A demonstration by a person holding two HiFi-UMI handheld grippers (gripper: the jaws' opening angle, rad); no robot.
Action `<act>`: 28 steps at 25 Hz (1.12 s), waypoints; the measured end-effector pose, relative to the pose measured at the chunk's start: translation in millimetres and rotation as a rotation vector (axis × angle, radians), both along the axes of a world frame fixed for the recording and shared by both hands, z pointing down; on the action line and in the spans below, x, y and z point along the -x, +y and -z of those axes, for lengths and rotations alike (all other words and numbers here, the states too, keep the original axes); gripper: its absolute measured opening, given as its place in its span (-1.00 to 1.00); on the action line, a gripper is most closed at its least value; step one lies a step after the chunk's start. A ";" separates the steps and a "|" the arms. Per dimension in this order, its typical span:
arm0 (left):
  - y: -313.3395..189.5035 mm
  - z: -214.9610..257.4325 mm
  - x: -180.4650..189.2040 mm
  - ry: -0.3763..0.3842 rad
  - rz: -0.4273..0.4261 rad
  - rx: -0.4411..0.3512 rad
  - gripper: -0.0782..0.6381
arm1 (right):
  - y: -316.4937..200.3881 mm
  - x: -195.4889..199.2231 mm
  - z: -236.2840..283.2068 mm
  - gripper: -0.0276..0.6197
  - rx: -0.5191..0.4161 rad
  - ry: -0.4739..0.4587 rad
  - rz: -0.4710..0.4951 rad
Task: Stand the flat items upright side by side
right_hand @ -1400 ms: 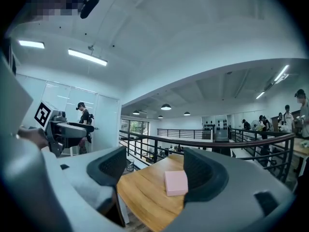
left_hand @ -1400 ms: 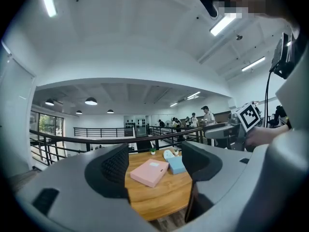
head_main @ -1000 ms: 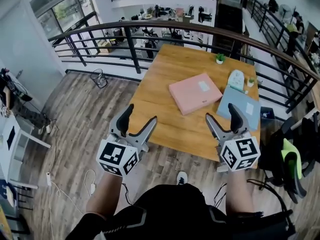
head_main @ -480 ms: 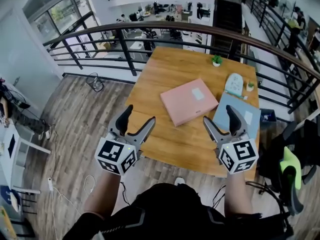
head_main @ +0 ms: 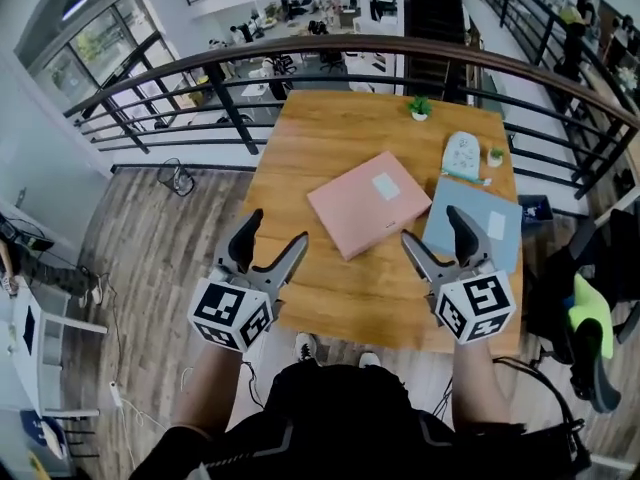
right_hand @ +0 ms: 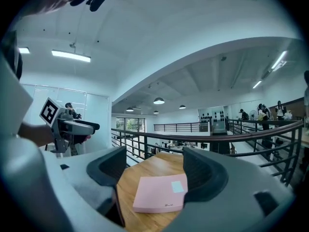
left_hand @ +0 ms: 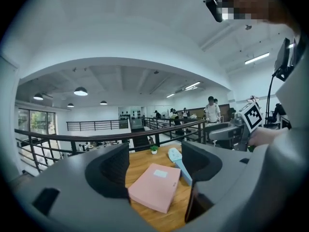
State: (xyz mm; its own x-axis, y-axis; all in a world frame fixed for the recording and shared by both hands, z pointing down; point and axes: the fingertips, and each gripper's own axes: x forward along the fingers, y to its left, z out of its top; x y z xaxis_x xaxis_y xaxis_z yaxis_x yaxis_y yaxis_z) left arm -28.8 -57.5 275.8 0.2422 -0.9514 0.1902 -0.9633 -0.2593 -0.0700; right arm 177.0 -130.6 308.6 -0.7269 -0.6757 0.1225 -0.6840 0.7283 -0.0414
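Left gripper (head_main: 277,230): your jaws stand wide apart with nothing between them, hovering over the near left edge of the wooden table (head_main: 300,148). Same spread as a second ago.

Right gripper (head_main: 432,228): jaws also wide apart and holding nothing, above the near edge toward the right. No change in spread.

Since the earlier frames you have closed on the table. It fills more of the head view, and your shoes (head_main: 305,346) now show just below its near edge. Both grippers kept their pose and spacing.

Pink flat box (head_main: 370,202): lies flat about mid-table, skewed to the edges, white label up. Both gripper views frame it between the jaws but well beyond them. Untouched, and it holds the same spot on the table as before.

Blue flat item (head_main: 478,221): flat along the right edge, just beside the pink box's right corner; you cannot tell whether they touch. Not moved.

Pale pouch (head_main: 462,156): flat beyond the blue item, toward the far right corner.

Small potted plant (head_main: 419,107): at the far edge. A second tiny plant (head_main: 494,155) sits by the pouch at the right edge.

Dark railing (head_main: 300,53) curves behind the table.
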 end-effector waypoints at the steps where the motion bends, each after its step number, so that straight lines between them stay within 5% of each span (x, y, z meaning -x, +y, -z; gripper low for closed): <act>1: -5.9 -1.3 1.8 0.002 -0.019 0.002 0.19 | -2.2 1.5 -0.8 0.19 0.004 0.000 -0.014; 7: -37.0 -2.2 34.3 0.052 -0.108 -0.010 0.19 | -12.4 19.1 -5.1 0.19 0.031 0.039 -0.106; 12: -57.9 -9.6 72.3 -0.002 -0.167 -0.016 0.19 | -19.8 40.9 -11.4 0.19 0.073 0.027 -0.193; 21: -94.7 -50.8 125.6 0.062 -0.260 0.071 0.19 | -29.5 67.2 -43.4 0.19 0.178 0.024 -0.345; 28: -123.1 -111.9 122.5 0.043 -0.347 0.201 0.19 | -28.9 61.2 -87.7 0.18 0.324 -0.021 -0.431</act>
